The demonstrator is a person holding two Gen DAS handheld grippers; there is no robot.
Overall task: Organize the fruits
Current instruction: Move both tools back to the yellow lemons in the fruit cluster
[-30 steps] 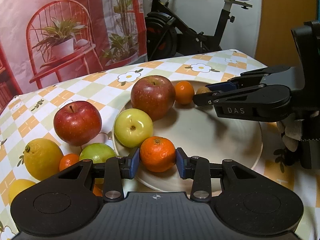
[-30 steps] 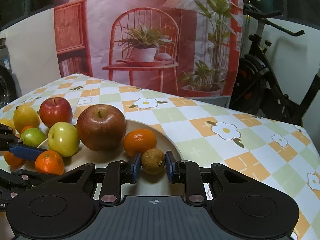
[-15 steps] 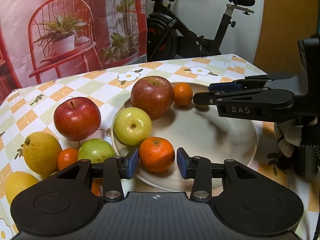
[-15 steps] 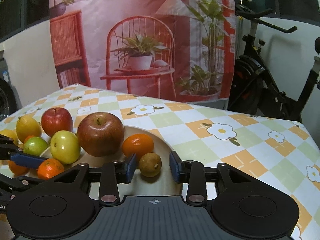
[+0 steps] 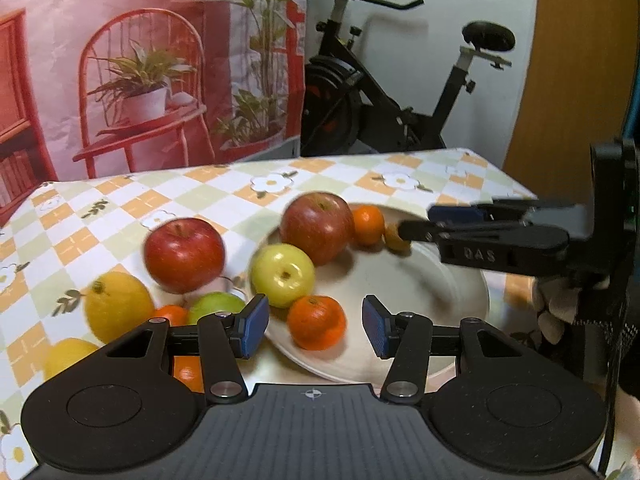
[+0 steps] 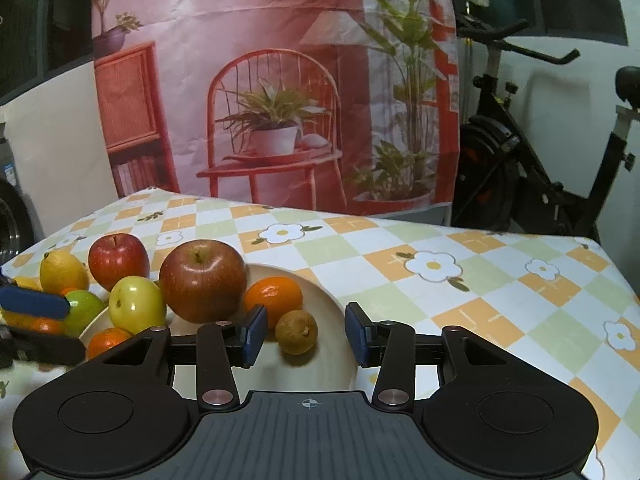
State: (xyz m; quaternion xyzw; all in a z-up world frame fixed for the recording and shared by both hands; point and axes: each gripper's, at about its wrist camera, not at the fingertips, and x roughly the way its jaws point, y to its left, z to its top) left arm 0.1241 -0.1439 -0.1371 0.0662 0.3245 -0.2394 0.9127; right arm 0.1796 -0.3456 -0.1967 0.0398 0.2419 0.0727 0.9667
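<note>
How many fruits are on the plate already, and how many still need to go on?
Five fruits sit on the plate: the dark red apple, yellow-green apple, two tangerines and a small brown fruit. Both grippers are opening with nothing gripped. Still on the tablecloth: the red apple, lemon, green apple, and a few more orange and yellow fruits partly hidden.

plate (image 6: pixel 336 308): glazed, smooth | apple (image 6: pixel 203 280): glossy | gripper (image 6: pixel 306 334): matt plastic
</note>
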